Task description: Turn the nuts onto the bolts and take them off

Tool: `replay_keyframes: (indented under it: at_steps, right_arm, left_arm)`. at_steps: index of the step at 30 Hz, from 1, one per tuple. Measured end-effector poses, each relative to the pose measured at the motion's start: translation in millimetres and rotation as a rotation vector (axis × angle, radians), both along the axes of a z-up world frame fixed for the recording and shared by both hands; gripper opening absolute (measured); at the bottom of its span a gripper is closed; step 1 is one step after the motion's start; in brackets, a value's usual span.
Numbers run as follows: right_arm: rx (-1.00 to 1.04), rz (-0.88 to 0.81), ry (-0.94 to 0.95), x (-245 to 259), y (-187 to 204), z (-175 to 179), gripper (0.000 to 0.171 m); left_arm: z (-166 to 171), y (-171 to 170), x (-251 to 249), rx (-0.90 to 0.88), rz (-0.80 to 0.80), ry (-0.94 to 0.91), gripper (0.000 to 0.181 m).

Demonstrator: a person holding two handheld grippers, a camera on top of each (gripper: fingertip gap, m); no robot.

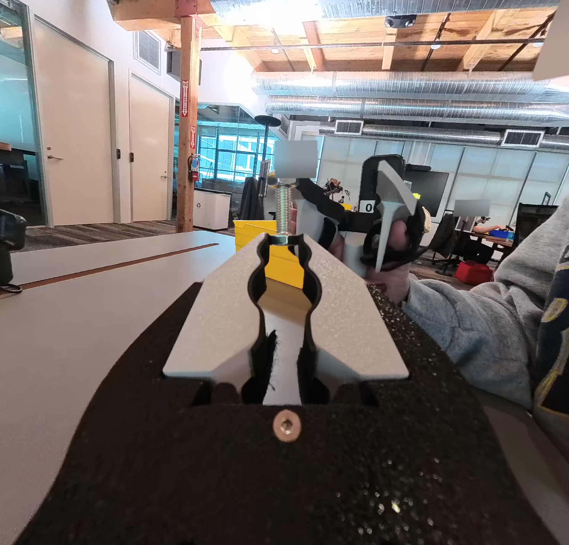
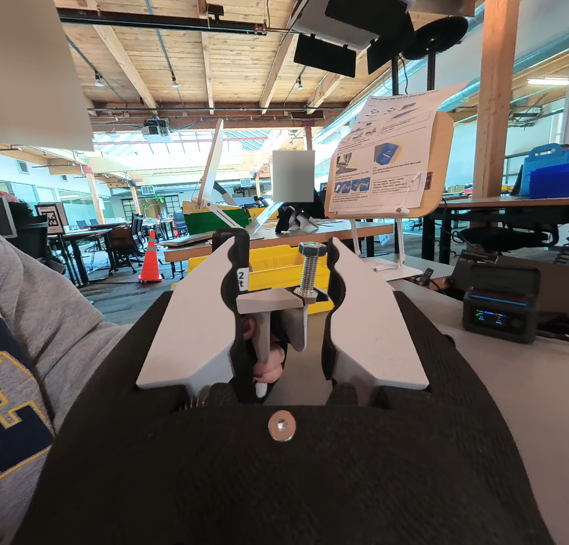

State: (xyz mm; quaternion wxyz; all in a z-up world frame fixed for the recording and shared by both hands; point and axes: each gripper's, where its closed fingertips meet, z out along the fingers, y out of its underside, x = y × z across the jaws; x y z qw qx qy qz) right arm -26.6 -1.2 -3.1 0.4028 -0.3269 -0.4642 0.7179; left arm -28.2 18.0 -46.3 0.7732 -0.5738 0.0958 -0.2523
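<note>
My left gripper is shut on a steel hex nut at its fingertips. A silver hex bolt stands upright out of that nut, head up. In the right wrist view the same bolt and nut sit between the wide-open fingers of my right gripper, closer to its right finger and not gripped. The left gripper's grey fingers show below the bolt. The right gripper's finger shows behind the bolt in the left wrist view, held by a hand.
A yellow bin stands on the grey table just beyond both grippers; it also shows in the right wrist view. A stand with a printed sheet and a small black device with a screen are at the right. A grey sleeve is close.
</note>
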Motion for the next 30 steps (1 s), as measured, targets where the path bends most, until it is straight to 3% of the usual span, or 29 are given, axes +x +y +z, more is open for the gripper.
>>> replay_keyframes:
  at_steps: [13,25,30]
  right_arm:
    - [0.021,0.008,-0.021,-1.4,-2.2,-7.1,0.054]
    - [0.038,0.019,-0.017,3.4,-2.2,-8.1,0.037]
    - [0.02,-0.031,-0.031,-0.2,7.4,-9.8,0.039]
  left_arm:
    - [-0.9,0.7,1.4,-0.006,-0.004,0.008,0.016]
    - [-1.3,1.7,-0.4,-0.011,0.004,0.005,0.016]
    - [-3.5,3.8,-0.2,-0.026,0.013,0.016,0.016]
